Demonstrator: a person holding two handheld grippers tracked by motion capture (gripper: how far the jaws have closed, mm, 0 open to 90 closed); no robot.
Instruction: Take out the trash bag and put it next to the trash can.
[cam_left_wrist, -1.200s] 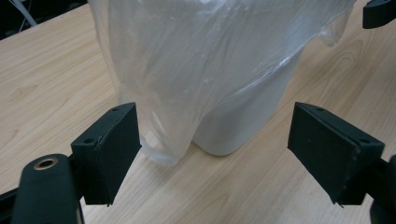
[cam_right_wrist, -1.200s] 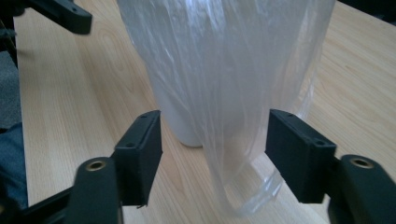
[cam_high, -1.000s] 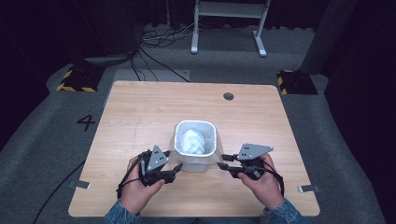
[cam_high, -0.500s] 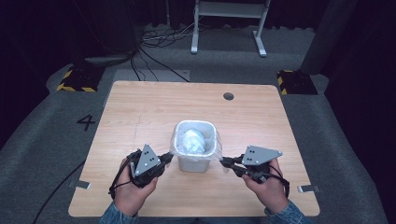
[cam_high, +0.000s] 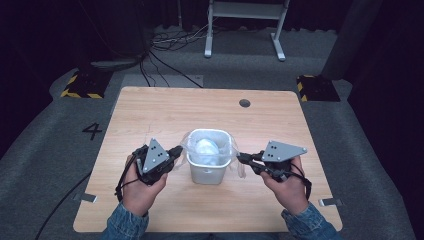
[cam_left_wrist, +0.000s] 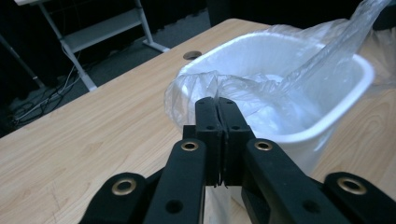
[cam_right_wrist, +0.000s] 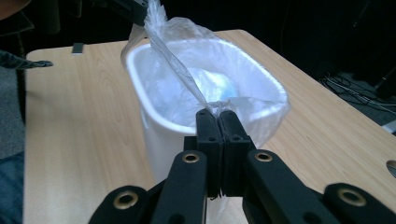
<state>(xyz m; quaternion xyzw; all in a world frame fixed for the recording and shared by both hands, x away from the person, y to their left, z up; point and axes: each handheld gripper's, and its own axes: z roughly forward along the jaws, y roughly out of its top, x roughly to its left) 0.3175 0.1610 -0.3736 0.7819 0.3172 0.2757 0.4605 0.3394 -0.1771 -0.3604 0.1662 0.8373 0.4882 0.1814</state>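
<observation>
A white bin (cam_high: 206, 174) stands mid-table, lined with a clear plastic bag (cam_high: 226, 150) that holds something pale and crumpled (cam_high: 204, 147). At the bin's left side my left gripper (cam_high: 179, 150) is shut on the bag's edge; the left gripper view shows the film (cam_left_wrist: 243, 88) pinched between the closed jaw tips (cam_left_wrist: 216, 103), above the bin's rim (cam_left_wrist: 345, 100). On the bin's right side my right gripper (cam_high: 240, 157) is shut on the opposite edge, with a stretched strand of bag (cam_right_wrist: 168, 46) running from its tips (cam_right_wrist: 216, 114) across the bin (cam_right_wrist: 159, 126).
A round hole (cam_high: 244, 103) is set in the table near its far edge. Beyond the table stand a metal frame (cam_high: 245, 15), floor cables (cam_high: 170, 42) and striped blocks (cam_high: 82, 85). A "4" (cam_high: 92, 131) marks the floor at the left.
Both grippers have shut on the bag's edges and risen a little, pulling the film up off the bin's rim at each side.
</observation>
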